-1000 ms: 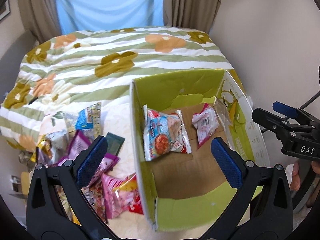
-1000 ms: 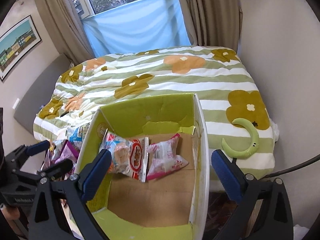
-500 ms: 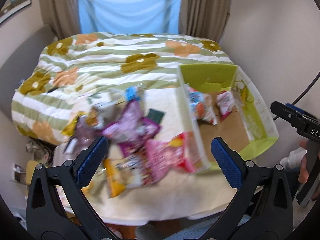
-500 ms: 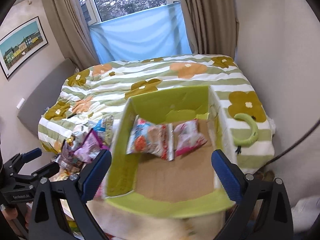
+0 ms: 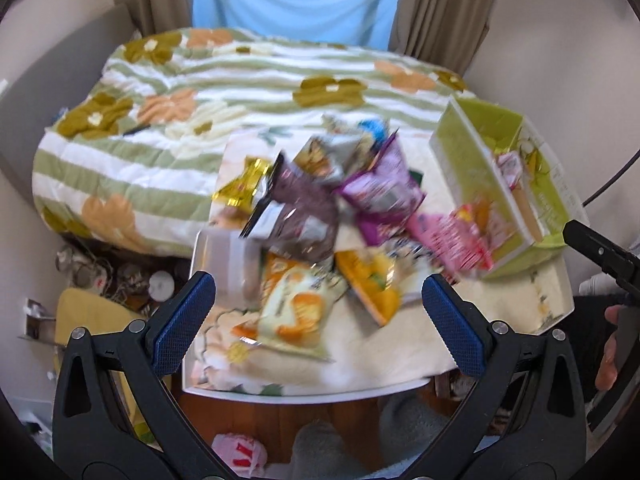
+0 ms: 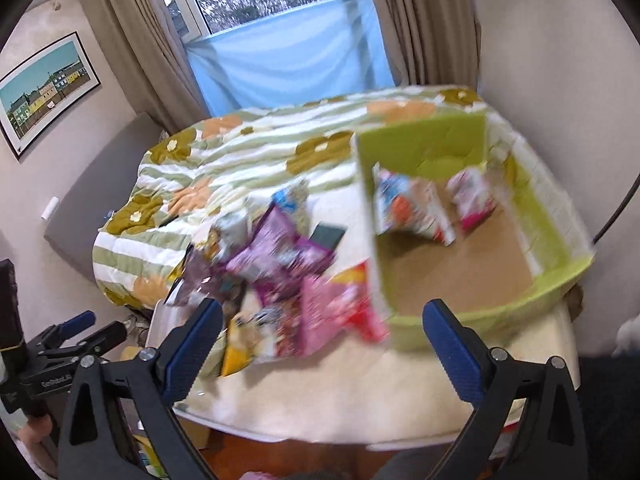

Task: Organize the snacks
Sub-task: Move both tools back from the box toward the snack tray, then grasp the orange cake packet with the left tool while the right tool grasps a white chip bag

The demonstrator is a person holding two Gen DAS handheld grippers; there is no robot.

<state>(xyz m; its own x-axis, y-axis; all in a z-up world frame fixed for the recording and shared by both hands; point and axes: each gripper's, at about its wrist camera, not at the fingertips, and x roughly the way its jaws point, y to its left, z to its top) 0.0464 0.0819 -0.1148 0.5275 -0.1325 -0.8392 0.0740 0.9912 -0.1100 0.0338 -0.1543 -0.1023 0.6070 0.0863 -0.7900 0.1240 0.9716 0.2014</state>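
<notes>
A heap of snack packets (image 5: 344, 216) lies on a small cloth-covered table (image 5: 360, 364), with purple, brown, gold, pink and orange bags among them. A green cardboard box (image 6: 472, 264) stands to their right and holds two packets, a blue and orange one (image 6: 408, 208) and a pink one (image 6: 472, 200). My left gripper (image 5: 318, 316) hangs open above the near side of the heap, holding nothing. My right gripper (image 6: 322, 340) is open and empty too, above the table edge between the snack packets (image 6: 280, 272) and the box. Both views are blurred by motion.
A bed with a green striped flowered duvet (image 5: 224, 92) lies behind the table. Curtains and a window (image 6: 280, 12) stand at the back. Clutter sits on the floor at the left (image 5: 112, 280). A cable (image 6: 620, 208) runs along the right wall.
Both grippers have pulled back from the box and swung left. The left wrist view now centres on the snack heap instead of the box. Both stay open.
</notes>
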